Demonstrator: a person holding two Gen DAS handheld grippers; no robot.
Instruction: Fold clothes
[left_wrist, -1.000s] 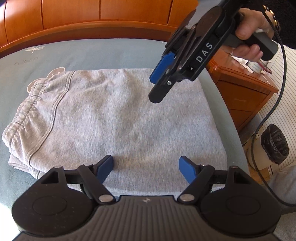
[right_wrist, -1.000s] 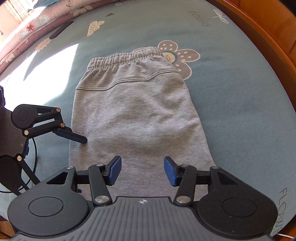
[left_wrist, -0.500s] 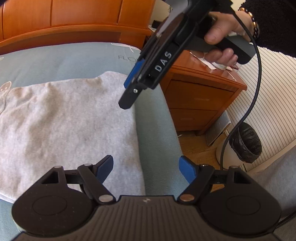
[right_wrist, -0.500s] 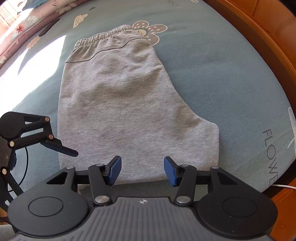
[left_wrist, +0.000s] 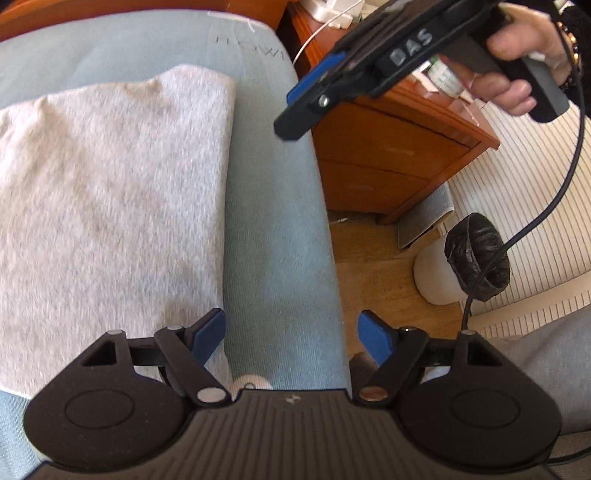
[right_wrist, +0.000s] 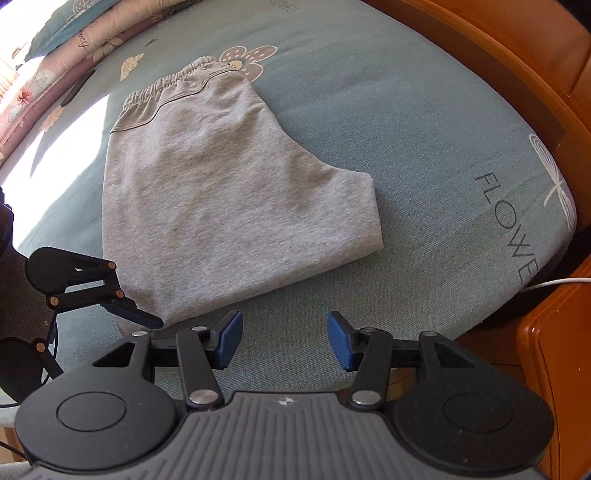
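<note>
Now both grippers (empty) flank folded shorts

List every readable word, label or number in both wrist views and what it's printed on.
"DAS": raised letters on the side of the black right tongs, left wrist view.
"FLOWE": dark print on the teal bed sheet, cut off at the mattress edge.
Upside-down print at the sheet's far edge: too small to read.
Script on the floral pillow: too blurred.
White bottle label on the wooden nightstand: too blurred.
</note>
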